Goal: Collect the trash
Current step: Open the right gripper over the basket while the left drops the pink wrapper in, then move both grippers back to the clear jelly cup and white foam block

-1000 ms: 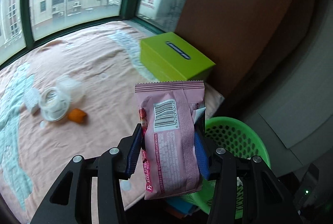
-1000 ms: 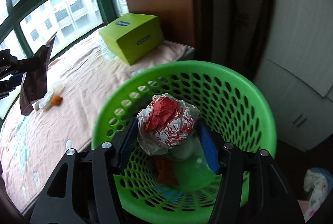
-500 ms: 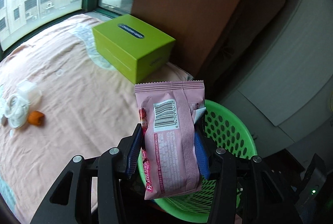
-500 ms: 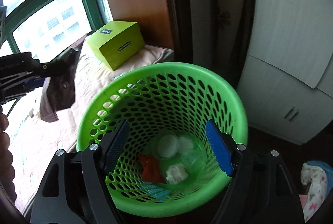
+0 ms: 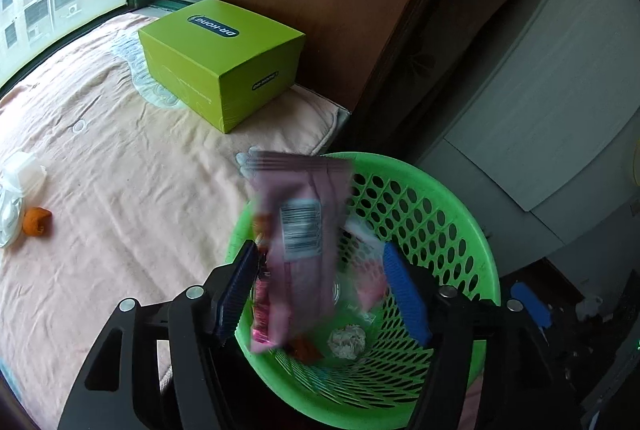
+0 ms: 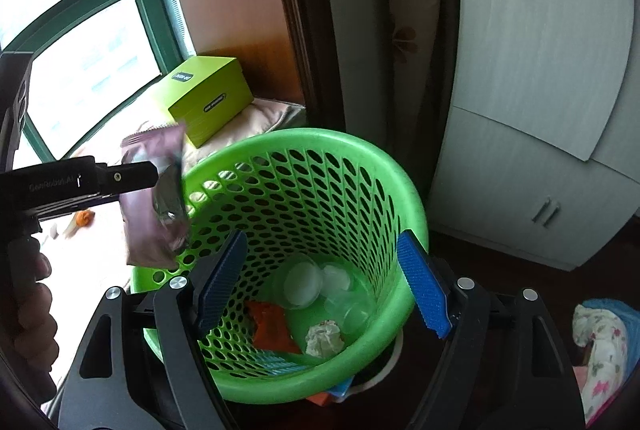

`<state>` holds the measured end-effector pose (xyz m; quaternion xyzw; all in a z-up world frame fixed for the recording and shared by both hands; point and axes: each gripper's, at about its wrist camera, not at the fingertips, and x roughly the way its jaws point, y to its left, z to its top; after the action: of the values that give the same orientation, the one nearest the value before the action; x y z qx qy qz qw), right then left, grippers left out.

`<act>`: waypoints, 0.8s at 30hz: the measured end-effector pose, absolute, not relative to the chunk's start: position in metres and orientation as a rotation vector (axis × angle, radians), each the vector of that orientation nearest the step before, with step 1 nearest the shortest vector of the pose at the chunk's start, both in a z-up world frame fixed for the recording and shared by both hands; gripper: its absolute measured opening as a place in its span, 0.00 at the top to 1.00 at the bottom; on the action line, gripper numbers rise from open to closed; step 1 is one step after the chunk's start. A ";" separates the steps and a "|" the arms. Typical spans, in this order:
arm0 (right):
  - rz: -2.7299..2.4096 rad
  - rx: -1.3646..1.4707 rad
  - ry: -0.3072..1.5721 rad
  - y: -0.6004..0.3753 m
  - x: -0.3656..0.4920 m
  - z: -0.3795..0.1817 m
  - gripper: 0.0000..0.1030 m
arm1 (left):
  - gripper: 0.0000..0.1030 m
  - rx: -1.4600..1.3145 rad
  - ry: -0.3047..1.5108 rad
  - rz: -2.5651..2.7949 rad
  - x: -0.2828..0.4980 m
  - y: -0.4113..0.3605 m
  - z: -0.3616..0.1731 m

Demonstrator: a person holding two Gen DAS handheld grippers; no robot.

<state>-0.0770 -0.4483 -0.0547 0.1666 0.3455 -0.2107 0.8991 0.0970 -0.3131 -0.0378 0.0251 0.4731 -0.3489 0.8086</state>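
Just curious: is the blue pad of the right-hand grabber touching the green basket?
Cannot tell. In the right wrist view the right gripper overlaps the green basket, but no contact or gap shows plainly.

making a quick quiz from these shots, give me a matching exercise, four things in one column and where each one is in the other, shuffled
Things:
1. pink snack wrapper
2. crumpled white paper ball
3. lime green box
4. small orange scrap

Places:
A. on the pink blanket, near clear plastic pieces
B. at the bottom of the green basket
C. at the blanket's far corner, by the window
D. between the opening jaws of the left gripper, over the basket rim

Pairs: 1-D, 2-B, 3-C, 4-A
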 end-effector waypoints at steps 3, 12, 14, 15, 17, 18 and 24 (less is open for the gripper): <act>-0.431 0.345 0.712 -0.447 -0.077 -0.053 0.25 | 0.31 0.044 1.009 -0.748 0.096 -0.310 -0.037; -0.379 0.328 0.713 -0.432 -0.063 -0.047 0.24 | 0.23 0.034 0.966 -0.701 0.100 -0.276 -0.025; -0.359 0.323 0.713 -0.427 -0.058 -0.045 0.24 | 0.23 0.028 0.957 -0.676 0.103 -0.264 -0.022; -0.351 0.319 0.715 -0.424 -0.054 -0.044 0.24 | 0.23 0.023 0.953 -0.662 0.105 -0.258 -0.021; -0.326 0.309 0.717 -0.417 -0.047 -0.041 0.23 | 0.23 0.012 0.944 -0.637 0.109 -0.245 -0.019; -0.316 0.304 0.717 -0.414 -0.043 -0.040 0.23 | 0.23 0.011 0.939 -0.620 0.111 -0.238 -0.018; -0.236 0.267 0.720 -0.389 -0.017 -0.033 0.18 | 0.23 -0.017 0.925 -0.520 0.129 -0.192 -0.017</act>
<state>-0.0168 -0.3892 -0.0326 0.1298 0.3502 -0.1146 0.9205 0.1287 -0.1919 -0.0168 -0.0082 0.4412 -0.2477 0.8625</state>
